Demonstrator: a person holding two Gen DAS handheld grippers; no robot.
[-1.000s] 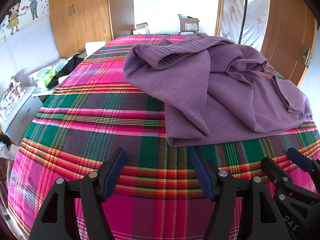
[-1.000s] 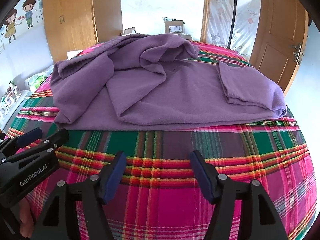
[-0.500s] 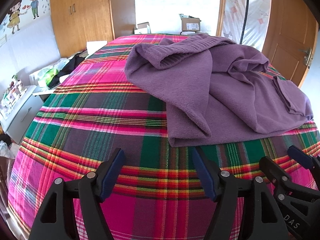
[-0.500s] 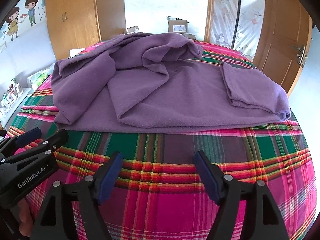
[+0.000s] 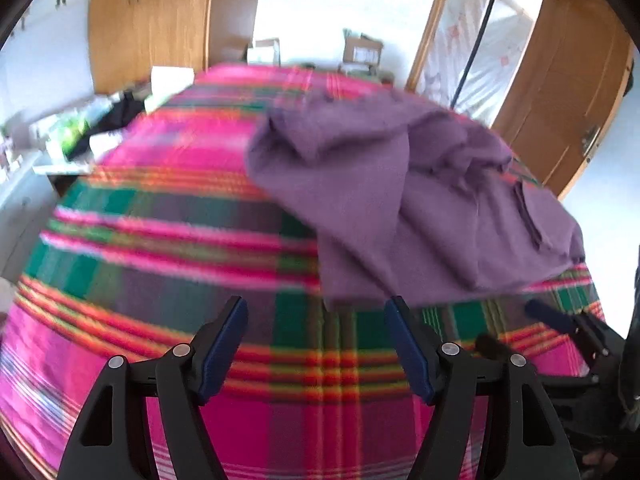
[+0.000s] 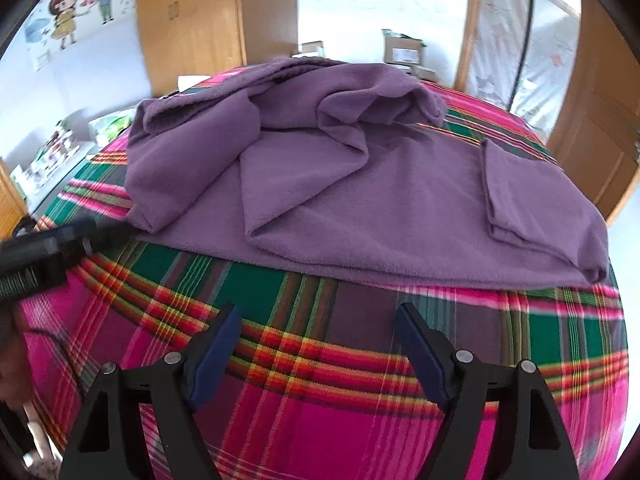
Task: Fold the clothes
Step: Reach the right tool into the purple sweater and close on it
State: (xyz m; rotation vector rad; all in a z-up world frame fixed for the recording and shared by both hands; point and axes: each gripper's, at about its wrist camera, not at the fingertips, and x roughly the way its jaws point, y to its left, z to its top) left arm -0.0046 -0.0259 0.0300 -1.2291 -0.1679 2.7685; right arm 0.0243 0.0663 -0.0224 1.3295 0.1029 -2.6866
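Broadly, the plaid bedspread (image 6: 360,420) fills the ground under both tools. Ahead of them lies the purple garment (image 6: 360,200), rumpled, its near hem just beyond the fingertips, probably kept close for easy reach. Left gripper (image 5: 316,344) and right gripper (image 6: 318,350) hover with jaws wide apart, holding nothing, likely lined up on that hem.

The left gripper (image 5: 316,340) hovers low with its jaws spread wide and nothing between the blue pads (image 5: 408,350). The right gripper (image 6: 318,346) hovers likewise, jaws wide apart and empty, level and pointing forward beside the left.
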